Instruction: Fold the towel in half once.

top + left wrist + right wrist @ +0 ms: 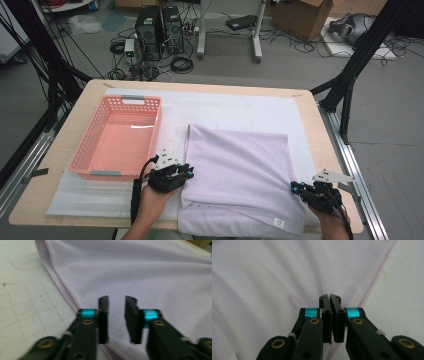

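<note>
Towel: soft lilac fabric, folded rectangular, stitched hem, wrinkled.

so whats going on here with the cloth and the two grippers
A person is working a folded lilac towel on the table's white mat. The right gripper is shut at its right hem, seemingly pinching it. The left gripper is open over the left edge. A pink basket sits to the left.

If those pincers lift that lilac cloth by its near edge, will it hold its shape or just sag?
Probably sag: the lilac cloth already lies in soft folds, and its near edge droops over the table. It looks thin, likely light. The right gripper, shut near the hem, would probably drag wrinkles; the left gripper is open.
</note>
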